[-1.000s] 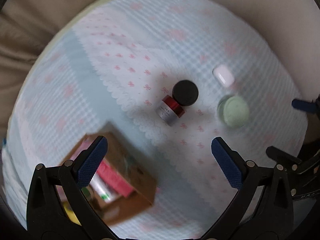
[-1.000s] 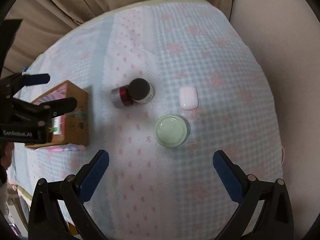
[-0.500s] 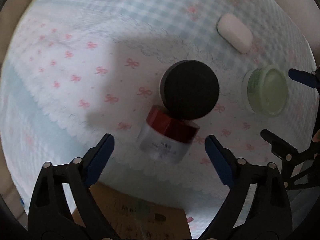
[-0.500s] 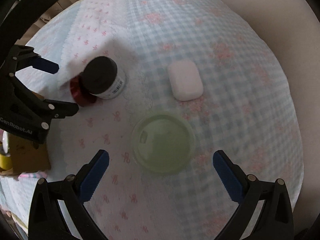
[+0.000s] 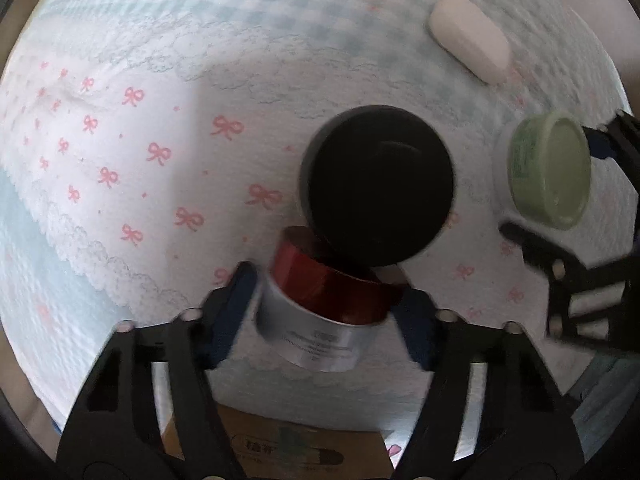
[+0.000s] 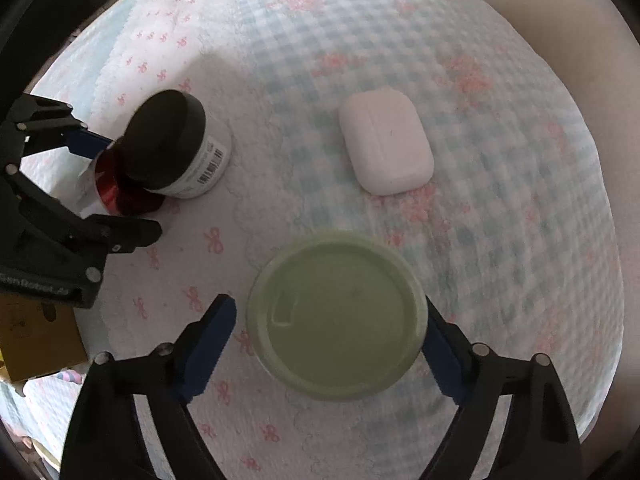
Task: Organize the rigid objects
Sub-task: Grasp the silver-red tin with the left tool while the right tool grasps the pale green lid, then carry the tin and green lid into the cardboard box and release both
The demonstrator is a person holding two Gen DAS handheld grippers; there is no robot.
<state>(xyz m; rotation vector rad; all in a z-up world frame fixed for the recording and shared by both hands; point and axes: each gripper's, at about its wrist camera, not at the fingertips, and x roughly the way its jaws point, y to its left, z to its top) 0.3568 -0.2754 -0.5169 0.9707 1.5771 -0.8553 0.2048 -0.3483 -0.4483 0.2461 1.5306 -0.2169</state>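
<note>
A red-lidded silver jar (image 5: 320,312) lies on its side on the bow-print cloth. My left gripper (image 5: 326,312) points down over it with jaws closing, and both blue pads touch its sides. Against it stands a black-lidded jar (image 5: 378,188), upright. In the right wrist view a green-lidded jar (image 6: 336,316) sits between the closing jaws of my right gripper (image 6: 328,316). The right pad (image 6: 438,344) is at its rim, while a gap shows beside the left pad (image 6: 212,336). A white earbud case (image 6: 386,140) lies beyond it.
A cardboard box (image 5: 288,452) with items inside stands at the near edge, also seen as the brown box (image 6: 36,336) on the left. The blue checked cloth (image 6: 500,240) covers a rounded surface that ends at a beige backdrop (image 6: 580,20).
Both grippers have come down close to the cloth. The left jaws narrowed onto the red-lidded jar. The right jaws narrowed around the green-lidded jar.
</note>
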